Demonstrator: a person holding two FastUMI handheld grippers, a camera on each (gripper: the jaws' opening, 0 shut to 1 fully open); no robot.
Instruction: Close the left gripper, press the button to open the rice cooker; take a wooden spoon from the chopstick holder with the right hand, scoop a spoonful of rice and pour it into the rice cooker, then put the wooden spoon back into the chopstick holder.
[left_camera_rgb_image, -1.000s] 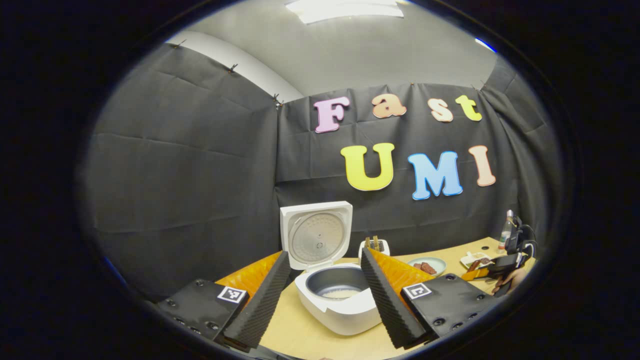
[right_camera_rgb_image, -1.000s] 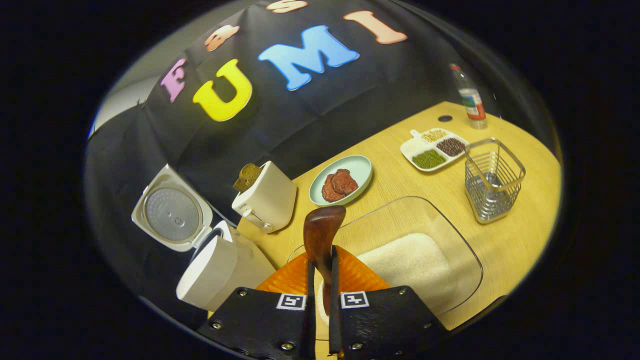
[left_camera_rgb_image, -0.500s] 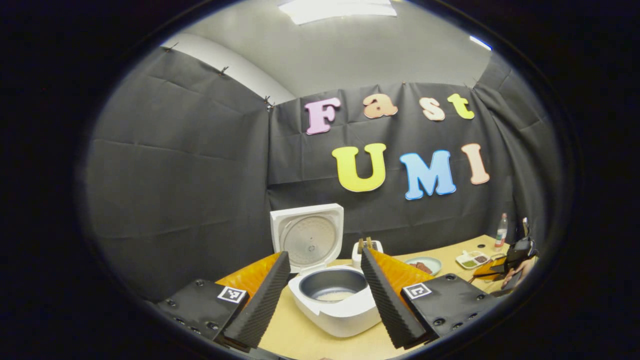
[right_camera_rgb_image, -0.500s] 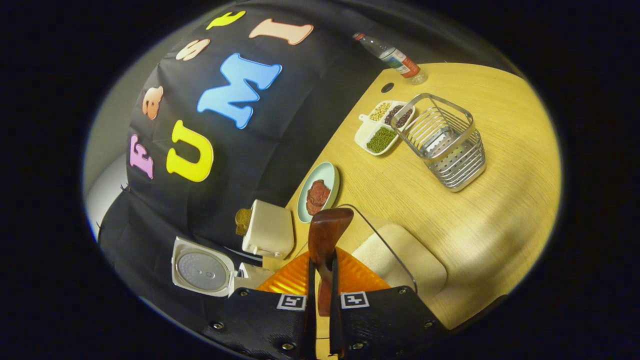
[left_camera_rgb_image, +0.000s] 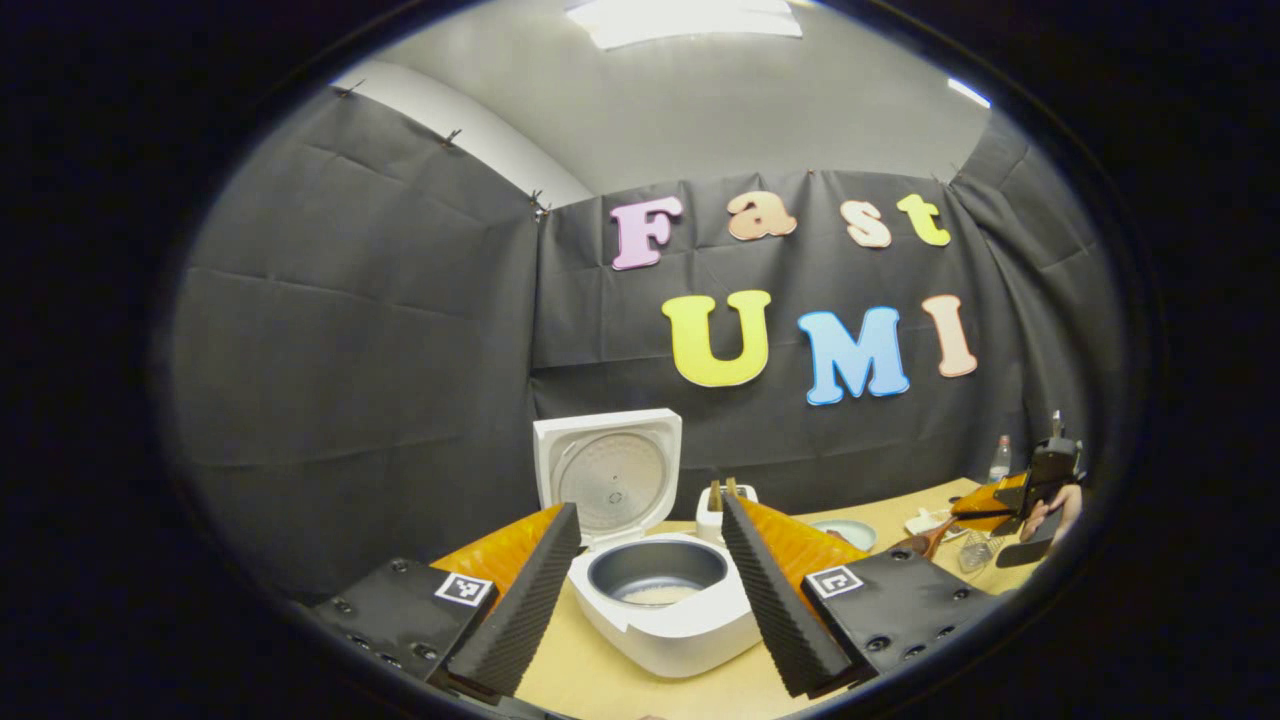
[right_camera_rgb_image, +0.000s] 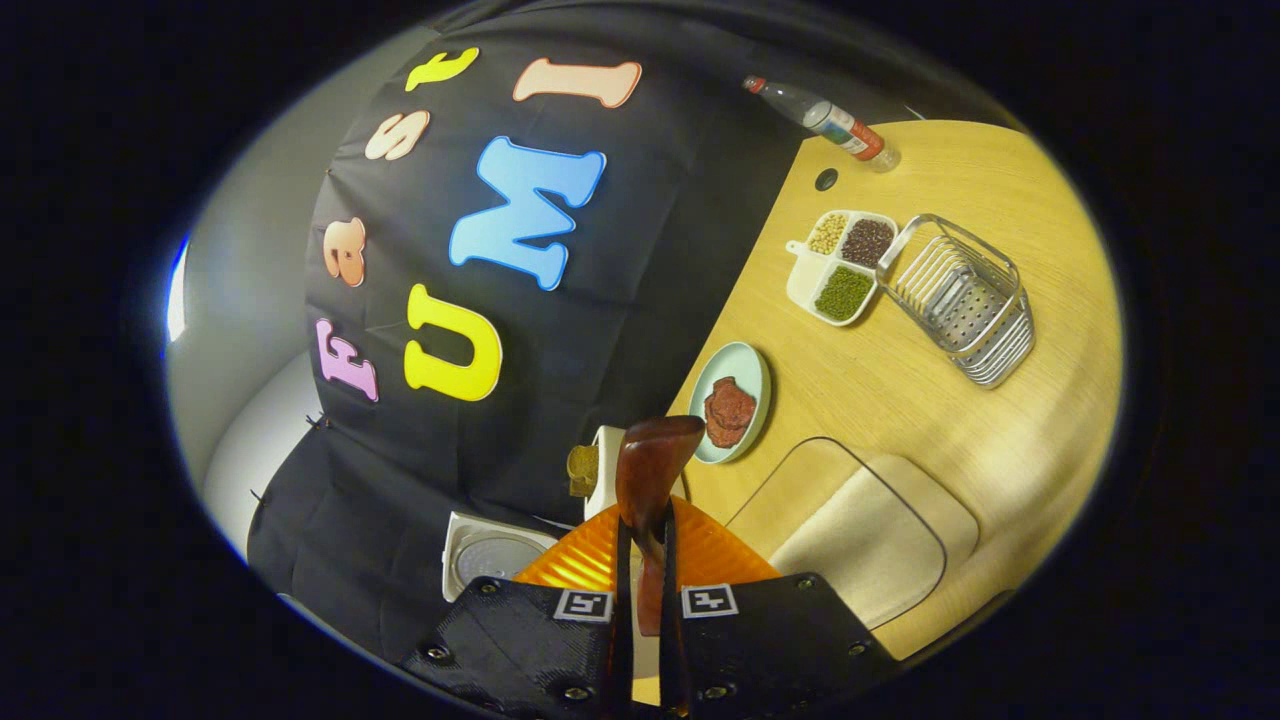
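Note:
The white rice cooker (left_camera_rgb_image: 660, 625) stands open with its lid (left_camera_rgb_image: 608, 478) upright, and a little rice lies in its pot (left_camera_rgb_image: 655, 580). My left gripper (left_camera_rgb_image: 645, 600) is open and empty, its fingers framing the cooker from a short way back. My right gripper (right_camera_rgb_image: 643, 535) is shut on the wooden spoon (right_camera_rgb_image: 650, 465), whose dark bowl sticks out ahead of the fingers and looks empty. The wire chopstick holder (right_camera_rgb_image: 960, 300) stands on the table far ahead of the spoon. In the left gripper view the right gripper (left_camera_rgb_image: 1005, 500) holds the spoon (left_camera_rgb_image: 915, 545) above the holder (left_camera_rgb_image: 975, 550).
A glass dish of rice (right_camera_rgb_image: 860, 530) lies just right of the right gripper. A plate of meat (right_camera_rgb_image: 730, 402), a sectioned bean dish (right_camera_rgb_image: 842, 265), a bottle (right_camera_rgb_image: 830, 120) and a white toaster (right_camera_rgb_image: 603, 465) stand along the wooden table (right_camera_rgb_image: 1000, 430) by the wall.
My right gripper has lifted and rolled with the spoon, away from the rice dish. The left gripper has drawn back slightly from the cooker and stays open.

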